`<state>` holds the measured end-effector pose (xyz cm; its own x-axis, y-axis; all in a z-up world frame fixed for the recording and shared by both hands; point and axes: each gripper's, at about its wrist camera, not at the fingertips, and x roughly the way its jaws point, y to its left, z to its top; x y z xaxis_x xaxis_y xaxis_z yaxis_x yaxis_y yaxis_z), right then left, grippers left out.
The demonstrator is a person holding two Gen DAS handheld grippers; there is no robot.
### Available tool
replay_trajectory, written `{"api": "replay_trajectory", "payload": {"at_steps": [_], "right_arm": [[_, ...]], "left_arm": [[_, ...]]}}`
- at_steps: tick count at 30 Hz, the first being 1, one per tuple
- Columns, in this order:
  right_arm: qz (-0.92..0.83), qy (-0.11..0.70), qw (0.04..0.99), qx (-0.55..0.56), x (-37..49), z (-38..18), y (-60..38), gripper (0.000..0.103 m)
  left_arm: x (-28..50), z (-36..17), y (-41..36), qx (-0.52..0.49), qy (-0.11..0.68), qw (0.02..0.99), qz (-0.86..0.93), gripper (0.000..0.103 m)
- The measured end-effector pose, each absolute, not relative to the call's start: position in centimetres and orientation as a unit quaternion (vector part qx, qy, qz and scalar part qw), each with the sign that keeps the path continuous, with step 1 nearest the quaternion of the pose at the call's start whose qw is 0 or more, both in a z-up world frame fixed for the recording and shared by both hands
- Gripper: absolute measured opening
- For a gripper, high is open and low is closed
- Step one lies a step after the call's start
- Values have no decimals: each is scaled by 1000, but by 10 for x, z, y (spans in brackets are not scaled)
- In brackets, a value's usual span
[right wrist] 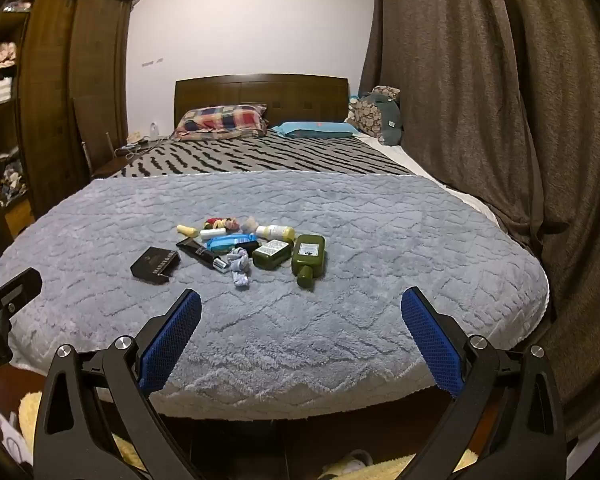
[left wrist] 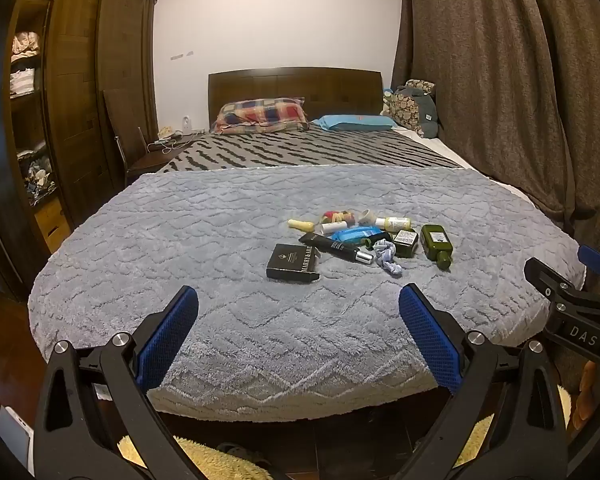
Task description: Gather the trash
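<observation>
Left hand-held gripper (left wrist: 298, 300) hangs with jaws wide apart, empty, above the bed's (left wrist: 220, 320) near edge; the trash pile (left wrist: 360, 240) lies mid-blanket, its far small pieces hard to identify. From the right hand-held gripper (right wrist: 300, 300), equally spread and empty, the pile (right wrist: 252, 246) sits left of centre, labels unreadable.

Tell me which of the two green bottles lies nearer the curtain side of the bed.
The larger green bottle, cap pointing toward the camera; the squatter green bottle lies beside it, closer to the pile.

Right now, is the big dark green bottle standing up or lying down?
Lying down. The big dark green bottle rests flat on the fluffy grey blanket, label facing up, cap pointing toward the camera.
</observation>
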<state>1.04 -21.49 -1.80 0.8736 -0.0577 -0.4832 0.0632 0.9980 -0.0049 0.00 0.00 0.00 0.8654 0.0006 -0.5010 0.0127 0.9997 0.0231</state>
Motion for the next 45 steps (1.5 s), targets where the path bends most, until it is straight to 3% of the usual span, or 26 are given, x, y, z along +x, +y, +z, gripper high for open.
{"api": "replay_trajectory", "payload": {"at_steps": [33, 45], "right_arm": [[-35, 255, 966, 2, 15, -21, -220, 100], [-21, 287, 957, 19, 40, -52, -224, 100]], "left_arm": [[1, -3, 1, 14, 262, 965, -1, 95], [24, -28, 9, 16, 285, 958, -18, 95]]}}
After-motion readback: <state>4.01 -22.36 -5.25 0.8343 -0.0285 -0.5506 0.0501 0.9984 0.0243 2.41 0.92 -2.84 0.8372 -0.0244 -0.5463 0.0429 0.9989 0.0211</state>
